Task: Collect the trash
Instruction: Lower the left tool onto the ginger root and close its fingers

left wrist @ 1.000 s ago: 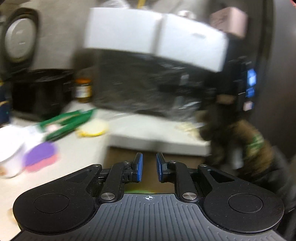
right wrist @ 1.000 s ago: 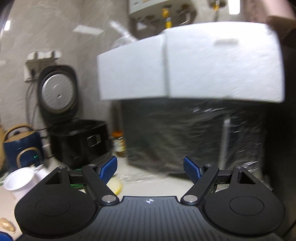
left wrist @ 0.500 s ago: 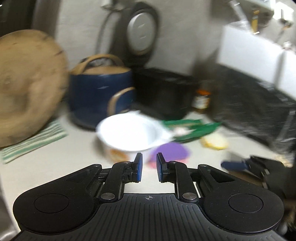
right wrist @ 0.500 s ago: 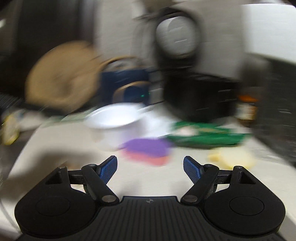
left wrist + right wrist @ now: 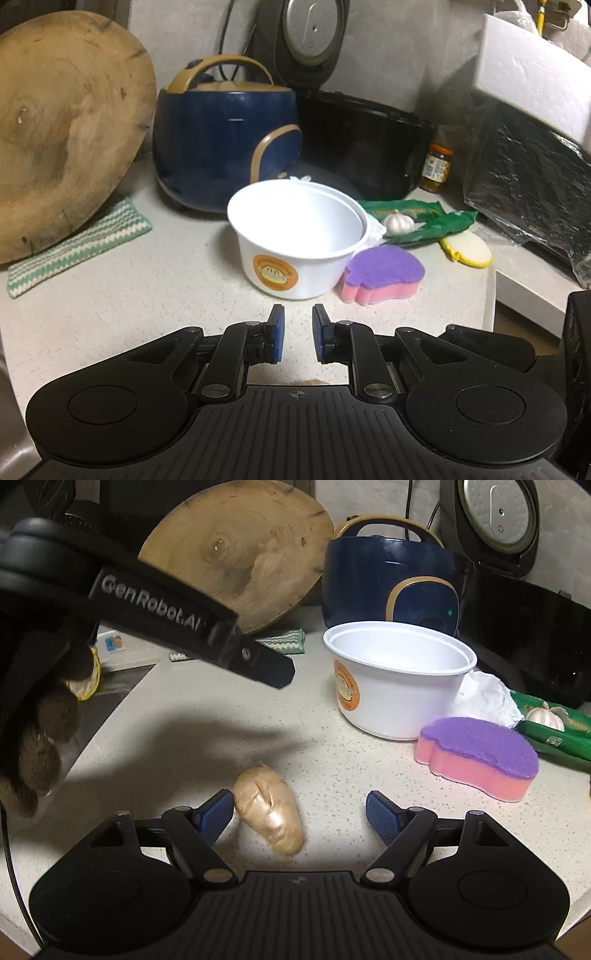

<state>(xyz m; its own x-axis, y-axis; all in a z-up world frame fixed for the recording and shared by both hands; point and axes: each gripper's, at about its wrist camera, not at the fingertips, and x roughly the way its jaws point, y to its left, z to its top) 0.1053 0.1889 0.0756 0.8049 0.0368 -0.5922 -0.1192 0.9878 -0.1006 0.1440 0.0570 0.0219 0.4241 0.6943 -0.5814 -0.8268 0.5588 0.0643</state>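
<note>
— Looking down at the counter (image 5: 166, 738), what sits nearest the right claw (image 5: 300, 810)?

— A piece of ginger (image 5: 269, 806), lying flat between its blue pads but closer to the left one. The jaws stand wide apart and grasp nothing; whether the left pad touches the ginger I cannot tell.

— And the left claw (image 5: 298, 334)?

— Its pads are only narrowly parted, with bare counter in the gap and nothing gripped. In the right view it comes in from the upper left, held by a gloved hand (image 5: 33, 738), above the counter and casting a shadow on it.

— Where is the trash?

— A white cup (image 5: 299, 245) stands upright and empty in the middle of the counter, just ahead of the left claw. A crumpled white tissue (image 5: 484, 698) lies against the cup's right side, and green wrappers (image 5: 436, 225) lie behind it with a garlic bulb (image 5: 398, 222) on them.

— Anything else close by?

— A pink and purple sponge (image 5: 382, 273) just right of the cup, nearly touching it, and a yellow-edged scrubber (image 5: 467, 251) further right. Behind the cup are a blue cooker (image 5: 221, 129) and a black cooker (image 5: 365, 144) with its lid up, with a small jar (image 5: 437, 162) beside it. A round wooden board (image 5: 62, 122) leans at the left over a striped cloth (image 5: 77, 247).
</note>
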